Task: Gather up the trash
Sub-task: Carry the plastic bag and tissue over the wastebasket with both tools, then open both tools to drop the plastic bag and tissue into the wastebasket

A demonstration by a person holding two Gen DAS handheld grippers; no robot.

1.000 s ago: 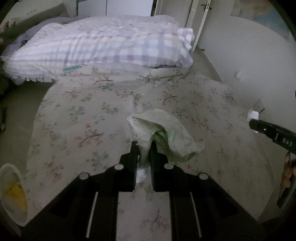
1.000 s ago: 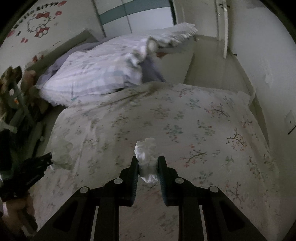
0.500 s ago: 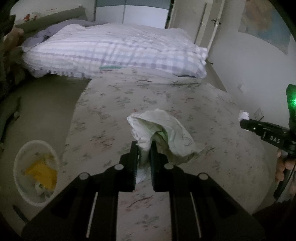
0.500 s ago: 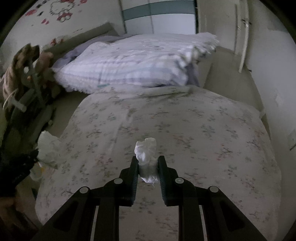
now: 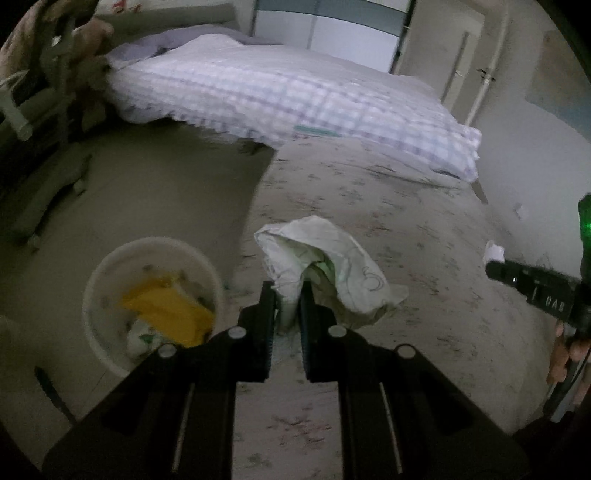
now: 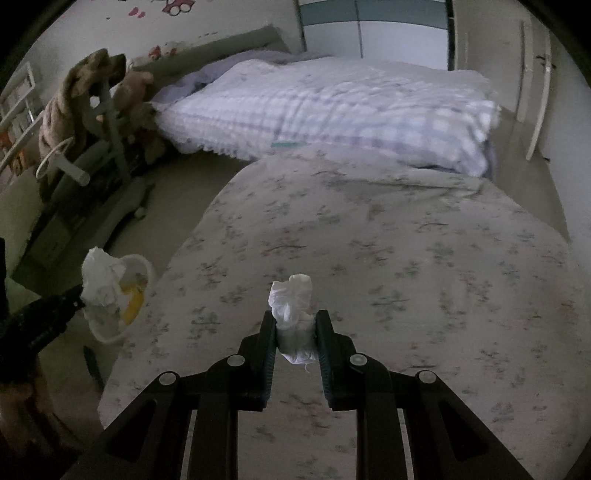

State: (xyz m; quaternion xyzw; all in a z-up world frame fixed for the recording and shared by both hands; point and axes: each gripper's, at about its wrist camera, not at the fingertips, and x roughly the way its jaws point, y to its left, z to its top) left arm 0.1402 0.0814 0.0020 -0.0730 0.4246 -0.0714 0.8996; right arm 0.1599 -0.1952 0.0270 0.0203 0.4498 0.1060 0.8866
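Observation:
My left gripper (image 5: 287, 295) is shut on a crumpled white wrapper (image 5: 325, 266) with faint printed marks, held over the edge of the floral bed (image 5: 424, 295). A white round trash bin (image 5: 110, 280) with yellow and white scraps inside stands on the floor just left of that gripper. My right gripper (image 6: 295, 325) is shut on a small wad of white tissue (image 6: 291, 299), above the floral sheet (image 6: 406, 277). In the right wrist view the left gripper (image 6: 79, 295) carries the wrapper (image 6: 101, 277) in front of the bin (image 6: 144, 266). The right gripper (image 5: 493, 264) with its tissue (image 5: 494, 252) shows at the left wrist view's right edge.
A checked lilac-and-white quilt (image 6: 332, 110) lies across the far half of the bed. Grey exercise equipment (image 6: 92, 147) draped with brown cloth stands on the floor at the left. A wardrobe (image 6: 369, 29) and a door (image 6: 535, 74) are at the back. Bare floor (image 5: 147, 184) lies beside the bed.
Both grippers have swept left along the bed, each holding its piece. The trash bin has come from the lower left corner to beside the left gripper and has entered the right wrist view.

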